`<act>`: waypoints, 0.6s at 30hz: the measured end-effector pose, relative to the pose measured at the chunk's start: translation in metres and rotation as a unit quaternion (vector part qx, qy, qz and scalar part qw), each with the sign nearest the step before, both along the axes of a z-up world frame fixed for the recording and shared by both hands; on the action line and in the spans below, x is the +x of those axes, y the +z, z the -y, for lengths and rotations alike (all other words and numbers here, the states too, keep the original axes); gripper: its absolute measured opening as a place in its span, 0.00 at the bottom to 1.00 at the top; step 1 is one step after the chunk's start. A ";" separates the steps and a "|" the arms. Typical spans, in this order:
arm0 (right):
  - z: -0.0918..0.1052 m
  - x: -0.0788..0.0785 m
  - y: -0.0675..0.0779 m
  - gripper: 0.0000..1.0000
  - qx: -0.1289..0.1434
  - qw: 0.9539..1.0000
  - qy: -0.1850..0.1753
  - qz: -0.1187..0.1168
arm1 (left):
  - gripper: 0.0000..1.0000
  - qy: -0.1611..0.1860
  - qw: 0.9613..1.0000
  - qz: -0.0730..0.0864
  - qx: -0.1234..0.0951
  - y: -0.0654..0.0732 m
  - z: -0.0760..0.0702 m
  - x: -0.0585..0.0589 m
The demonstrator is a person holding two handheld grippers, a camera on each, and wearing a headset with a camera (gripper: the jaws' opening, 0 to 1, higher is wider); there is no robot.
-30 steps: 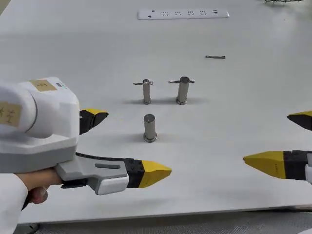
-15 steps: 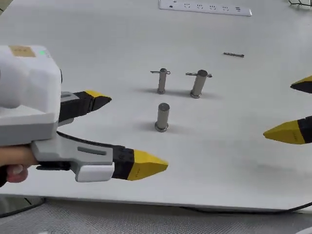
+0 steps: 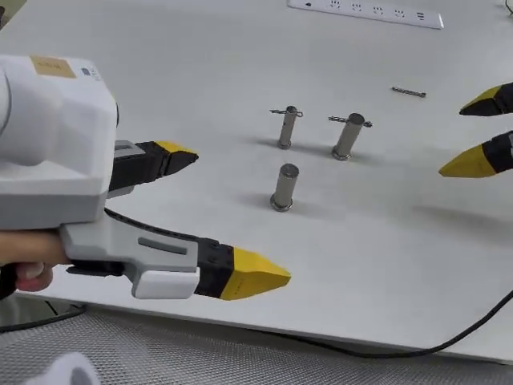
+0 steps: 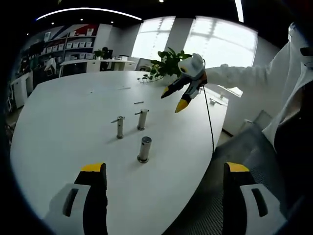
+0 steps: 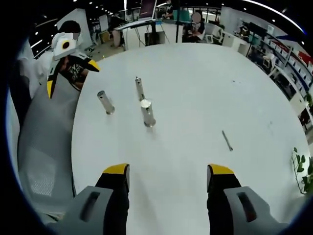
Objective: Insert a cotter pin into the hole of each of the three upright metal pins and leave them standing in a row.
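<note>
**Two of three pins are carrying cotter pins; both tools are hanging spread and empty**

Three metal pins are standing upright near the middle of the white desk [image 3: 160,64]. The thin pin [image 3: 288,130] and the thick pin [image 3: 348,139] are standing side by side on the far-edge side, apart from each other. Each is carrying a cotter crosswise through its head: the thin pin's cotter [image 3: 286,113] and the thick pin's cotter [image 3: 345,120]. The front pin [image 3: 284,187] is standing alone closer to the near edge, roughly in line with the thin pin and not yet fitted.

A loose cotter pin [image 3: 409,92] is lying flat toward the far edge, to the right of the thick pin and well apart from it. A power strip [image 3: 365,14] is lying along the far edge, and a dark cable [image 3: 449,343] is trailing past the near edge toward the right corner.

The left tool [image 3: 242,216] is hovering over the near left part of the desk, held in a hand [image 3: 32,269]. Its yellow-tipped jaws are spread wide and pinching nothing. In the left gripper view all three pins are standing ahead between the jaws.

The right tool [image 3: 451,142] is hanging above the right edge, its jaws likewise spread and empty, with the tips pointing toward the pins. In the right gripper view the loose cotter pin is lying on the desk ahead of one jaw.
</note>
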State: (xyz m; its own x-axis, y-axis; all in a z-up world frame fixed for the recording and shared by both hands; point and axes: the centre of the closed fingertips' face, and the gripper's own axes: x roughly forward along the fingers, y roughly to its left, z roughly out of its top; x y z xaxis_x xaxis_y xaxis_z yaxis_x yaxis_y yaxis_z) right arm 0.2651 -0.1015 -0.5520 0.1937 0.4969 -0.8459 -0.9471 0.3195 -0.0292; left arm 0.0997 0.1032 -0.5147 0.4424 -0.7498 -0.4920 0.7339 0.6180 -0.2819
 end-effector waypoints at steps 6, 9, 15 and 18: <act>0.005 0.034 -0.003 0.53 -0.021 1.000 0.001 -0.007 | 0.99 0.004 1.000 -0.005 0.000 -0.001 -0.005 -0.001; 0.008 0.055 -0.007 0.48 -0.035 0.999 -0.001 -0.007 | 0.99 0.007 1.000 -0.007 -0.001 -0.002 -0.006 0.000; 0.012 0.093 -0.016 0.40 -0.081 0.997 0.000 0.001 | 0.97 0.022 1.000 -0.008 0.003 -0.005 -0.011 0.005; 0.008 0.111 -0.019 0.36 -0.091 0.996 0.002 0.002 | 0.96 0.026 1.000 -0.007 0.006 -0.004 -0.011 0.006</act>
